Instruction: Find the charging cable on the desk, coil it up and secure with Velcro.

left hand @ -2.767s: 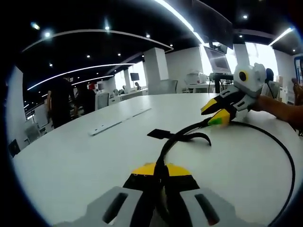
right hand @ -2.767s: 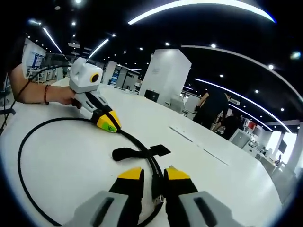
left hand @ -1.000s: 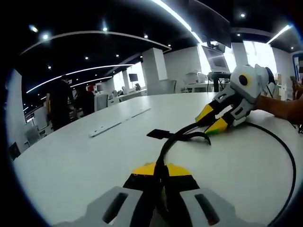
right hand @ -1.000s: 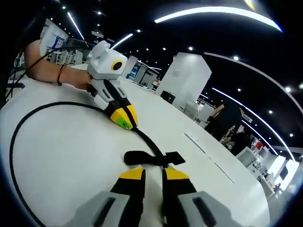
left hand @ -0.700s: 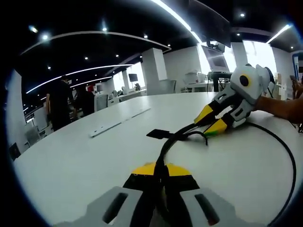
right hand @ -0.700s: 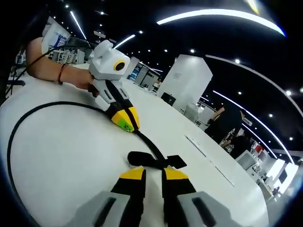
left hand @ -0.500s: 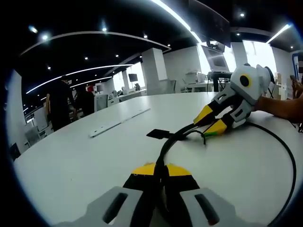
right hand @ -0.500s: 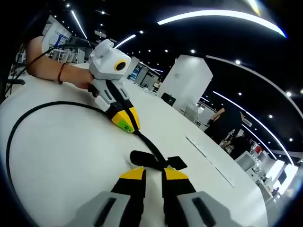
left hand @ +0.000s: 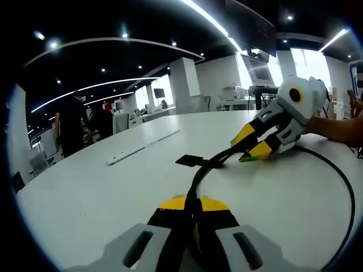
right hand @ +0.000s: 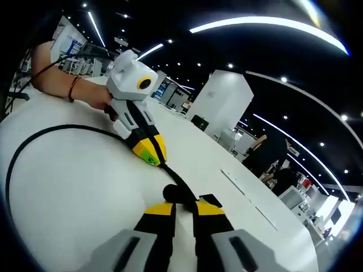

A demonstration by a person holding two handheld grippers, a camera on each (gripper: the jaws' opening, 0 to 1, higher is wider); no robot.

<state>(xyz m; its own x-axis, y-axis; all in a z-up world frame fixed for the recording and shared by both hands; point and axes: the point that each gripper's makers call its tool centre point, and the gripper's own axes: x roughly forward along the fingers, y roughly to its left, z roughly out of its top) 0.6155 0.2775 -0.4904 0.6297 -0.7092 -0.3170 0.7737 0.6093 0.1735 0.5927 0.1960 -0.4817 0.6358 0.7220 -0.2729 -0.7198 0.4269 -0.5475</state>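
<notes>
Your left hand-held gripper (left hand: 187, 205) is rising from the bottom centre of the left gripper view, its yellow-tipped jaws closed tight on the black cable (left hand: 199, 175), which is running up between them toward the middle of the frame. From there the cable is lying on the white table (left hand: 102, 192) and reaching the Velcro strap (left hand: 191, 161), a flat black tab just left of it. Your right hand-held gripper (left hand: 248, 146) is coming in from the upper right of that frame, its jaws parted a little and poised around the cable just beside the strap; you cannot tell whether they are touching it. The cable is also sweeping in a wide loop along the right edge.

In the right gripper view, your right hand-held gripper (right hand: 180, 208) is sitting at the bottom centre with a narrow gap between its jaws, the strap (right hand: 182, 195) lying right at their tips. The left hand-held gripper (right hand: 150, 152) is at centre left, clamped on the cable (right hand: 51, 131), which is curving along the left side.
</notes>
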